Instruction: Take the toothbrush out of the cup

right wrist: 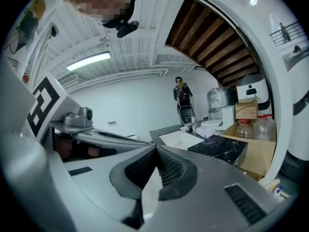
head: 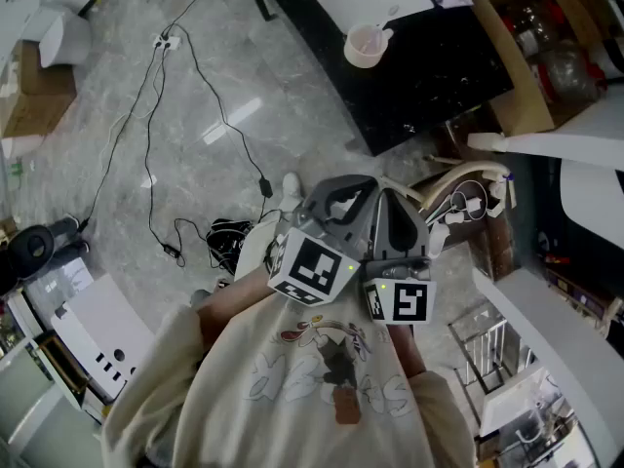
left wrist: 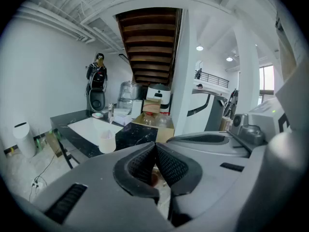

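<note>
Faces a black marble counter [head: 439, 66] well ahead. Holds grey left gripper [left wrist: 155, 145] and right gripper [right wrist: 155, 149] side by side, jaws closed on nothing. Leaves pale pink plastic cup [head: 367, 47] near the counter's edge, slim toothbrush [head: 390, 15] inside, long axis near upright, free end up.

Open marble floor [head: 244, 76] in front of the black counter [head: 439, 66], cup [head: 367, 47] at the counter's near left corner with free room on its floor side, cardboard box [head: 526, 96] against the counter's right side, cables [head: 156, 115] strewn left of the counter.
</note>
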`<state>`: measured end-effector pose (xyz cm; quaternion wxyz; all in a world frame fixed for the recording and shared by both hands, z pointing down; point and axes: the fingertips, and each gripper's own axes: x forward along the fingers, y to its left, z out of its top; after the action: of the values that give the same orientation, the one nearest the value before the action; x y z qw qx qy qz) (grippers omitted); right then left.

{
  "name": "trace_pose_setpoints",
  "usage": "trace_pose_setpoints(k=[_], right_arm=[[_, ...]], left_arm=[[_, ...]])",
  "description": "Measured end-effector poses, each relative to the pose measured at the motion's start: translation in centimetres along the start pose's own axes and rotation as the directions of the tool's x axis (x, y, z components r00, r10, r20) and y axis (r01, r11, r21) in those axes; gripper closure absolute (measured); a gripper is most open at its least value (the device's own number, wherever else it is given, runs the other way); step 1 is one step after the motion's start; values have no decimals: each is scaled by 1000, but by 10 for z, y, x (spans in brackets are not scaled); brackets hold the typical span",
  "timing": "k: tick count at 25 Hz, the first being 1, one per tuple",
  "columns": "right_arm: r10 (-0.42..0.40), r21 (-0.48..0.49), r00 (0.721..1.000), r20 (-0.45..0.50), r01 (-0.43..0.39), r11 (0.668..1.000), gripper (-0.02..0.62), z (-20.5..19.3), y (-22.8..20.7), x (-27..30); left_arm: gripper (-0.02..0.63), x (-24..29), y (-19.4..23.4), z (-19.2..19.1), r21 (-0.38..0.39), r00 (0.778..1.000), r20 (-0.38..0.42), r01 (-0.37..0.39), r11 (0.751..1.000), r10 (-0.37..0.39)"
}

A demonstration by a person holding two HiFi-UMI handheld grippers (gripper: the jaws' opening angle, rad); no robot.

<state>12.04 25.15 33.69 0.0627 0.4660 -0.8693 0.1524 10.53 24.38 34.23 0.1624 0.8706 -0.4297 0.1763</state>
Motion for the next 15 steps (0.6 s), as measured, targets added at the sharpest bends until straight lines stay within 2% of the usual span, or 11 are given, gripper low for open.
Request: trace_pose_setpoints(k=[3,5,10,15], right_arm=[[-97,-4,995,5,97,995,584,-2,10,10],[-131,13,991,-1,131,991,584,-4,15,19],[-153,23,988,3,152,988,584,-6,31,35],[-124,3,992,13,123,992,583,2,47,47]], left_arm=[[594,-10,7,6,35,995,39,88,995,-90],[594,-15,15,4,39,992,48,113,993,-115],[594,-38,47,-4,8,993,92,73,997,-74],[594,-57,77,0,-17,992,126,15,1000,-13]])
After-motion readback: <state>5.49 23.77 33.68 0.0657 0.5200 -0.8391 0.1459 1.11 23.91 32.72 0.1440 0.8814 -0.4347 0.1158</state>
